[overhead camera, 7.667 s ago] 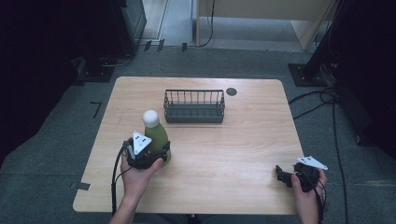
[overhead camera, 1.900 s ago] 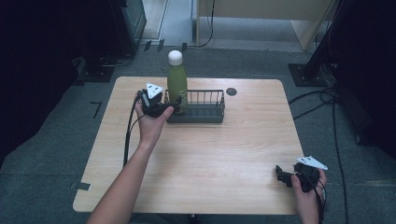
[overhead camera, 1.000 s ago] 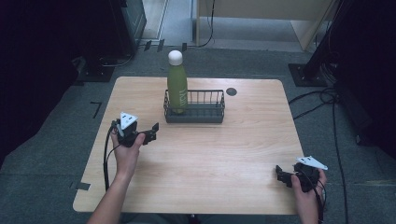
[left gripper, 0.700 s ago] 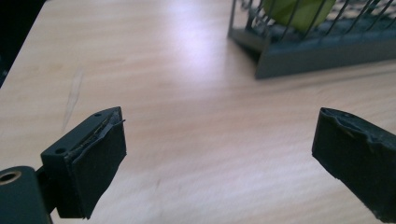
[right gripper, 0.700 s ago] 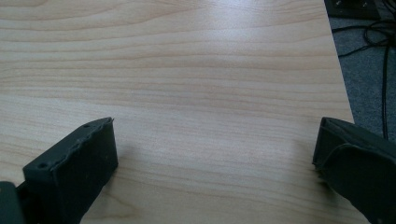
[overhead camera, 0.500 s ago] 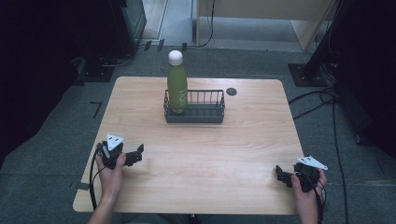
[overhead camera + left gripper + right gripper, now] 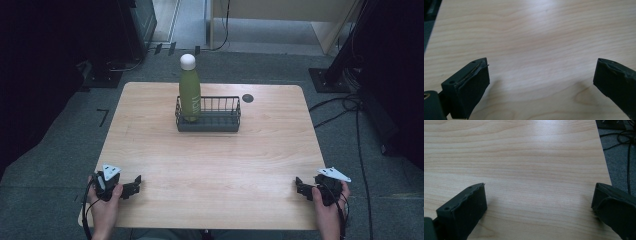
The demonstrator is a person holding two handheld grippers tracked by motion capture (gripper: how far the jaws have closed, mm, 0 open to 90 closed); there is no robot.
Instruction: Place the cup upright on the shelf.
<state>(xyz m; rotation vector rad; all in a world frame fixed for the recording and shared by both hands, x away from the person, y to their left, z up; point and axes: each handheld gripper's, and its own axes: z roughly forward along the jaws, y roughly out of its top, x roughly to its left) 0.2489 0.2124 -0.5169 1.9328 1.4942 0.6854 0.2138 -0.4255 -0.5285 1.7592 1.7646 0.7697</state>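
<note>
A green bottle (image 7: 190,95) with a white cap stands upright in the left end of a black wire basket (image 7: 220,121) at the back middle of the wooden table (image 7: 210,165). My left gripper (image 7: 131,186) rests low at the table's front left corner, open, with bare wood between its fingers (image 7: 467,87). At the front right corner my right gripper (image 7: 300,187) is open too, and nothing lies between its fingers (image 7: 464,212). Both grippers are far from the basket.
A small dark round mark (image 7: 247,98) sits on the table just right of the basket. Cables (image 7: 345,107) trail on the grey floor to the right. Dark equipment (image 7: 120,35) stands behind the table at the left.
My left gripper carried the bottle from the front left into the basket, let go, and drew back to the front left corner. The right gripper stayed still.
</note>
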